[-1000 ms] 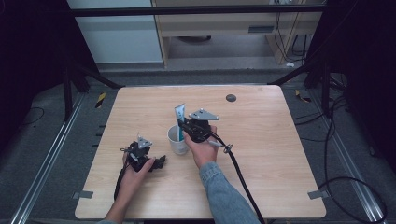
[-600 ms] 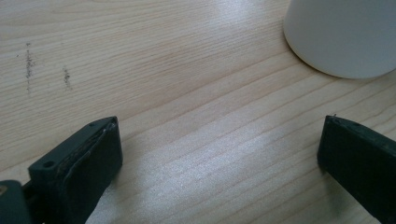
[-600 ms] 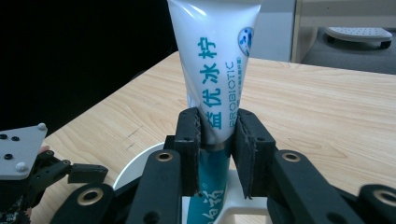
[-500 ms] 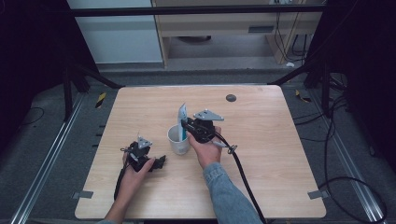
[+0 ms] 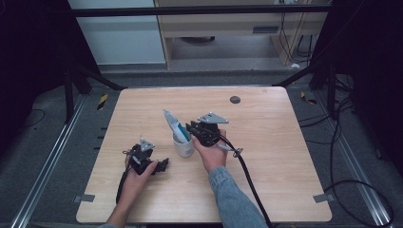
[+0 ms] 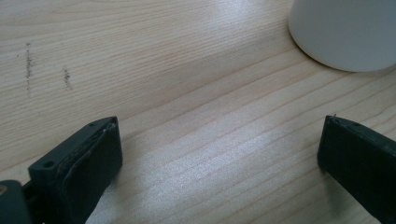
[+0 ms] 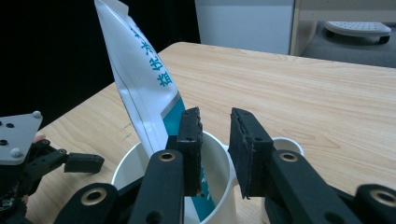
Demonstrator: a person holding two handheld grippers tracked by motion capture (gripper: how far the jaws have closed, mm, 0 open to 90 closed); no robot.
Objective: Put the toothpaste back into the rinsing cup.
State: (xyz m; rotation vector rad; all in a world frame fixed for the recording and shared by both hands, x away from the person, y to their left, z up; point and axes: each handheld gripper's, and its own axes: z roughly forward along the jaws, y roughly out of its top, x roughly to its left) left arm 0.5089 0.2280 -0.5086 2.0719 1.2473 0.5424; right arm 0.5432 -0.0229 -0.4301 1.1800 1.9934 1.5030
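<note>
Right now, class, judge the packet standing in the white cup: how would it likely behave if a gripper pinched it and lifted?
The packet looks like thin glossy film, so it would probably flex and may slip between the pads. It leans on the cup rim, standing well above it, so a sideways tug could tip the cup. It seems flat, so likely light.

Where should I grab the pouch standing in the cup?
Probably the pouch's upper flat part, clear of the cup rim. It leans up and away from the right gripper, so come from above with one of the fingers on each broad face, pinching across the thin side; the lower end sits inside the cup.
</note>
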